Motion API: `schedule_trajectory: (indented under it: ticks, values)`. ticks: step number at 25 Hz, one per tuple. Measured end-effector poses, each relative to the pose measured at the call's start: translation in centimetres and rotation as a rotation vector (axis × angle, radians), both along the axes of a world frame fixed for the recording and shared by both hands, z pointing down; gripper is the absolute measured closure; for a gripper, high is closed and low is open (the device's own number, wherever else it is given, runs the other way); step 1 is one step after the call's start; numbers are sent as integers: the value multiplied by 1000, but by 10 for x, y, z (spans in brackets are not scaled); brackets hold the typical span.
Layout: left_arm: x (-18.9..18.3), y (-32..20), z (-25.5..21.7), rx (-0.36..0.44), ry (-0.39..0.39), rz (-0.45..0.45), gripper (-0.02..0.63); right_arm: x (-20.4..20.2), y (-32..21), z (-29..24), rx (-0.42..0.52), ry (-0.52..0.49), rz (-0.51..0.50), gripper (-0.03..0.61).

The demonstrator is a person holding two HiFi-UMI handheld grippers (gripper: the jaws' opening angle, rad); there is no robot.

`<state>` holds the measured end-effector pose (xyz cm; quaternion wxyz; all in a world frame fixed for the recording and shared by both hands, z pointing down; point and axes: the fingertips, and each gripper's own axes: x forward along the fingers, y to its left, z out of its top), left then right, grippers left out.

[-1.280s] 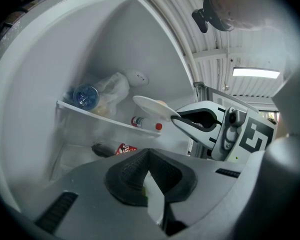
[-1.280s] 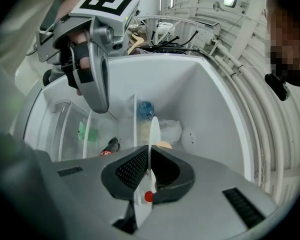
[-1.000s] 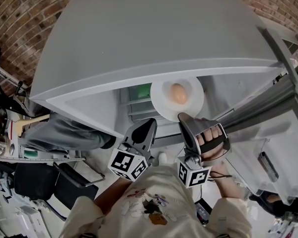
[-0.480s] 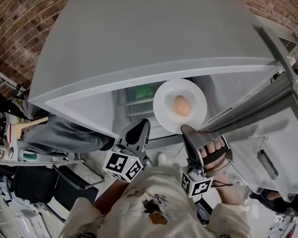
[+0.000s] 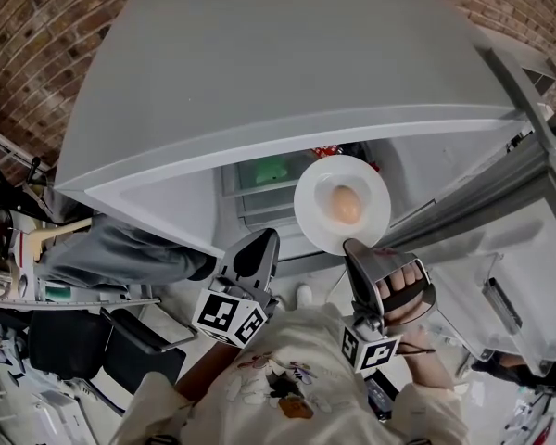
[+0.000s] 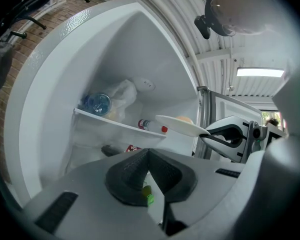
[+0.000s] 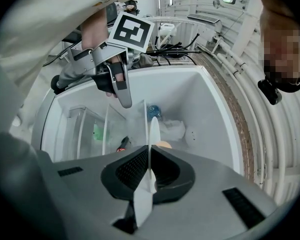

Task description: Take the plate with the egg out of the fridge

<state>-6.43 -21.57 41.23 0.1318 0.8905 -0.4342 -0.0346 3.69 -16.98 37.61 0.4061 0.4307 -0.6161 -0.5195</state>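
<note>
Two grippers are held in front of the open fridge (image 5: 259, 82). The right gripper (image 5: 352, 246) is clamped on the near rim of the white plate (image 5: 322, 213); its own view shows the rim edge-on between the two pads, with both pads pressed against it. The plate is held level at the fridge's opening, in front of the shelf (image 6: 115, 125) and toward the side of the fridge where the door (image 5: 500, 276) hangs open. Whether the plate is fully clear of the fridge cannot be told. The egg (image 5: 346, 205) lies near the plate's middle.

The left gripper (image 5: 262, 239) is just beside the right one, on the side away from the fridge door. Its jaws are pressed together with nothing between them, and it touches neither plate nor fridge.

Inside the fridge, a red-capped bottle (image 6: 152, 126) lies on the shelf, behind the plate. A blue-capped bottle (image 6: 96, 104) and a clear bag (image 6: 121, 95) stand farther back on the same shelf. A green item (image 5: 271, 169) sits lower in the fridge.
</note>
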Motion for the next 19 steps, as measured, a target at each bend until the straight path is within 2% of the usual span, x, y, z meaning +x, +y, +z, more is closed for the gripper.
schedule_trajectory:
  ticks: [19]
  values:
    - [-4, 6, 0, 6, -8, -8, 604, -4, -1, 6, -27, -28, -4, 558]
